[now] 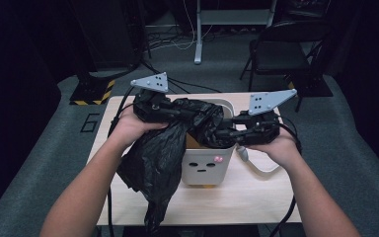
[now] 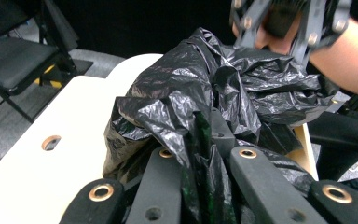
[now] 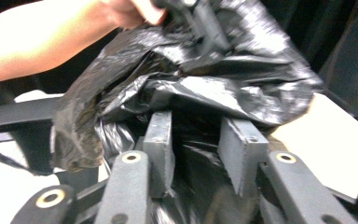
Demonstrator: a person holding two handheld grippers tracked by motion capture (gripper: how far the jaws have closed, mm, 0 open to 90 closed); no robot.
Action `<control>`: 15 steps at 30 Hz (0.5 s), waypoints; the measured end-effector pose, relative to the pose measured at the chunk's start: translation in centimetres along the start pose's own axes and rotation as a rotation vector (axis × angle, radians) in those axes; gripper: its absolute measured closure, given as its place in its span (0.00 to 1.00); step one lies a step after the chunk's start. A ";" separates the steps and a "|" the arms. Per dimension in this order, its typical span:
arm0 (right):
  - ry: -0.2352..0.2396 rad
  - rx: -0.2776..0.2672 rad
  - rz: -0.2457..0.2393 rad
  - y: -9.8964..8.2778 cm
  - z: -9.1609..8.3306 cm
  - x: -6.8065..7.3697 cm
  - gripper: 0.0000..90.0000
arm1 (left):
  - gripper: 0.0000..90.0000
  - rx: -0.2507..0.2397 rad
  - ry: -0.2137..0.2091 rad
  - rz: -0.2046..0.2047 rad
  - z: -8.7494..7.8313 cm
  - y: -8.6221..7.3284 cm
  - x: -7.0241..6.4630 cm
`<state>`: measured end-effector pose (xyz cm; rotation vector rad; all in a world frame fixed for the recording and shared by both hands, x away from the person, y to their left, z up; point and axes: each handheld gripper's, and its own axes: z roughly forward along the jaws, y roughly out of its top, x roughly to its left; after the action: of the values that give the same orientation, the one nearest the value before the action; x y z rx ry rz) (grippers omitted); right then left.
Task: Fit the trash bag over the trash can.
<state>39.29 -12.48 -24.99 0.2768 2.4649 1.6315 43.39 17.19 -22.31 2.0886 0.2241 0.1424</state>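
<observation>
A black plastic bag (image 1: 153, 163) drapes over the left side of a small white bin (image 1: 205, 170) with a face drawn on its front; the bag's top is bunched over the bin's mouth. My left gripper (image 1: 185, 112) comes from the left and is shut on a fold of the bag (image 2: 186, 84), which runs between its jaws (image 2: 205, 135). From the right, my right gripper (image 1: 219, 131) reaches into the bunched film. Its jaws (image 3: 198, 126) stand apart with loose bag (image 3: 214, 88) lying between them, not pinched. The bin's inside is hidden by the bag.
The bin stands mid-way on a pale wooden table (image 1: 256, 197). A white cable (image 1: 261, 170) loops beside the bin's right side. Beyond the table are a folding chair (image 1: 276, 54), a desk leg (image 1: 198, 44) and a yellow-black striped base (image 1: 96, 91).
</observation>
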 end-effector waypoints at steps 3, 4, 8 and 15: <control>-0.022 -0.011 0.007 0.0 -0.6 -0.2 0.68 | 0.96 0.011 0.003 -0.005 0.2 -0.2 0.2; -0.049 -0.033 0.015 0.2 -1.4 -0.4 0.66 | 0.96 0.021 0.001 -0.004 0.3 -0.3 0.2; -0.084 -0.076 0.005 0.8 -2.1 -0.4 0.62 | 0.96 0.039 -0.020 0.023 0.8 -0.2 -0.1; -0.115 -0.085 -0.003 1.4 -0.9 -0.8 0.58 | 0.96 0.029 -0.036 0.036 1.1 -0.2 -0.5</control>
<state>39.91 -12.96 -23.34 0.3455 2.3048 1.6650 43.05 16.26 -22.99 2.1228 0.1677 0.1233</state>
